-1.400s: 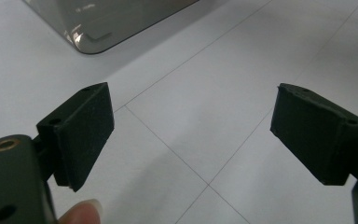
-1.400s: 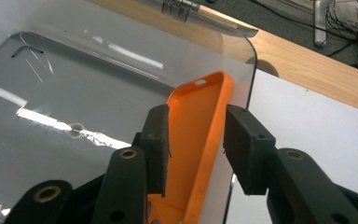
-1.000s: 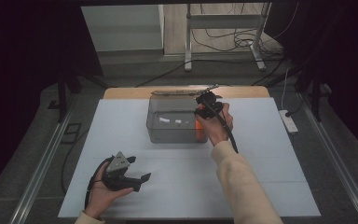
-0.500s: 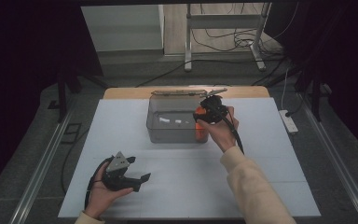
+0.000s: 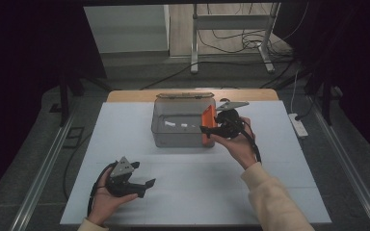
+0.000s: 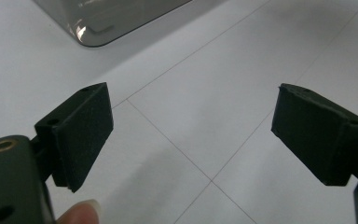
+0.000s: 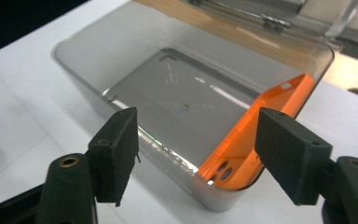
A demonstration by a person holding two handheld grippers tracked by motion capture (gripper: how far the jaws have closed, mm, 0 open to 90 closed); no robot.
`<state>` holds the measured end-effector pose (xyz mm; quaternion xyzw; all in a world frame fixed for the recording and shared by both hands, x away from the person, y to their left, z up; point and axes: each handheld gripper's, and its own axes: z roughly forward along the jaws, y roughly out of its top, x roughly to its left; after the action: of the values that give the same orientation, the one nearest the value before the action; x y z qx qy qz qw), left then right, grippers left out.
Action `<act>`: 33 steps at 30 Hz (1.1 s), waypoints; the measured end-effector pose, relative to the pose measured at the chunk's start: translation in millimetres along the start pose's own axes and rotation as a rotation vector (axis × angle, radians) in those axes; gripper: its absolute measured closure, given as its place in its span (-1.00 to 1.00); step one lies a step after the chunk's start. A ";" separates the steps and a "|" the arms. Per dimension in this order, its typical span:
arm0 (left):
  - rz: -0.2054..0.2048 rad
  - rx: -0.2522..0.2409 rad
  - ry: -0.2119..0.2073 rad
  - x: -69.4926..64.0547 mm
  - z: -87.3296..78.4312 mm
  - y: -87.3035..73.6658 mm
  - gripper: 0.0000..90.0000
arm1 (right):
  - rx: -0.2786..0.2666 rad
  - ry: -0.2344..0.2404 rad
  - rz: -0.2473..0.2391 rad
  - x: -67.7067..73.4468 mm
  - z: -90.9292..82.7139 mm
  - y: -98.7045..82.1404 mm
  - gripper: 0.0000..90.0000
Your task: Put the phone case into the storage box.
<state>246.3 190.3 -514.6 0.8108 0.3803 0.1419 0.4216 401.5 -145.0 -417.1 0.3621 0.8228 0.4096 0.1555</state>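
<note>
A white counter [image 5: 192, 192] stands in a dark room, and on it, near the far edge at the middle, sits a clear grey box [image 5: 183, 126] with an orange phone case [image 5: 207, 124] leaning against its right inner wall. Your right hand-held gripper [image 5: 206, 131] is at the box's right end, just beside the case; its jaws have just been opening and stand apart with nothing pressed between them. Your left hand-held gripper [image 5: 147, 185] rests near the counter's near-left corner, jaws wide apart and empty.

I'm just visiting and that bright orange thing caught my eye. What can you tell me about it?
The orange piece looks like a thin plastic phone case: a flat shell with raised edges, two round holes near its lower end and a small slot near the upper corner. It stands on edge inside the clear grey box, leaning against the box's wall on the side nearest the right gripper. That gripper's jaws stand open and apart from it; they have just been opening, with nothing pressed between them.
</note>
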 end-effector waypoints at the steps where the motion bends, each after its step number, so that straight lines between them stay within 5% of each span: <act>1: -0.001 -0.001 0.000 -0.3 -0.2 -0.4 -0.73 | -0.011 0.005 -0.014 2.2 -3.5 -1.5 -0.34; 10: -0.007 -0.004 0.008 -0.5 -1.9 -0.9 -0.73 | -0.045 0.067 -0.064 12.1 -22.6 -18.4 -0.36; 16: -0.007 -0.006 0.008 -0.4 -2.6 -1.5 -0.74 | -0.072 0.110 -0.045 11.3 -33.0 -37.9 -0.38; 33: -0.020 -0.009 0.013 0.5 -3.2 -3.6 -0.74 | -0.114 0.127 -0.057 -5.5 -75.2 -112.9 -0.45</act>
<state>243.0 193.8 -515.5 0.8041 0.3905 0.1447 0.4243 310.8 -236.7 -459.8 0.3022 0.8162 0.4734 0.1352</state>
